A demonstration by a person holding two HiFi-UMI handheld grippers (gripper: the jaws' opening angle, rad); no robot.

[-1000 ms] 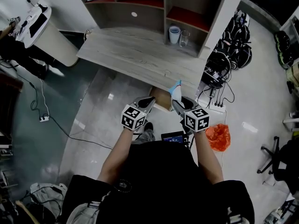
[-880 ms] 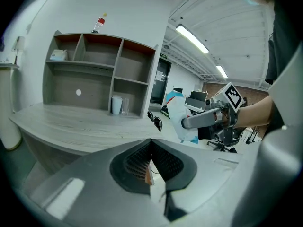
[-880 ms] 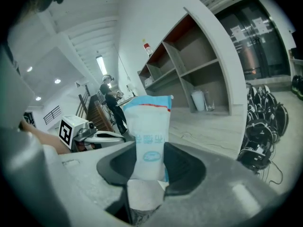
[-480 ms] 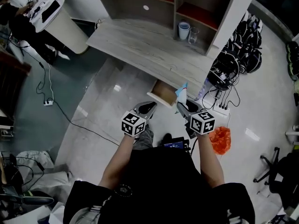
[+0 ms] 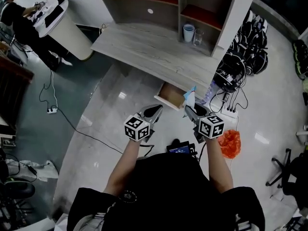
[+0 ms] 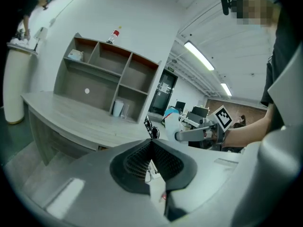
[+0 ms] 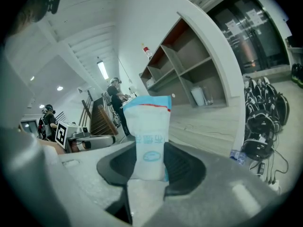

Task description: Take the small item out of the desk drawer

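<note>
**A:** What has shifted since a second ago?

**B:** Not much. Both hands have eased a little back from the desk, and the packet (image 7: 149, 141) has come along. It stays clamped in the right gripper (image 5: 191, 109), out of the drawer (image 5: 169, 98) and held in the air.

**A:** Describe the packet.

**B:** It is a flat, soft white sachet with a blue top, a thin red line and blue print. It stands upright, its lower end pinched between the ribbed black pads of the jaws.

**A:** And the drawer?

**B:** It is pulled open at about ten o'clock from the packet, a shallow box of pale wood under the edge of the worktop (image 5: 154, 57).

**A:** The left gripper (image 6: 151, 156)?

**B:** Its jaws are closed with nothing between them, at nine o'clock from the right one, near it but apart.

**A:** What surrounds them?

**B:** The worktop is grey wood grain, long and gently curved. At twelve o'clock a white cup (image 5: 188, 32) and a clear glass (image 5: 198, 36) stand in the shelf unit (image 5: 163, 11). A crumpled orange bag (image 5: 229, 143) lies at four o'clock on the glossy floor (image 5: 115, 114).
</note>
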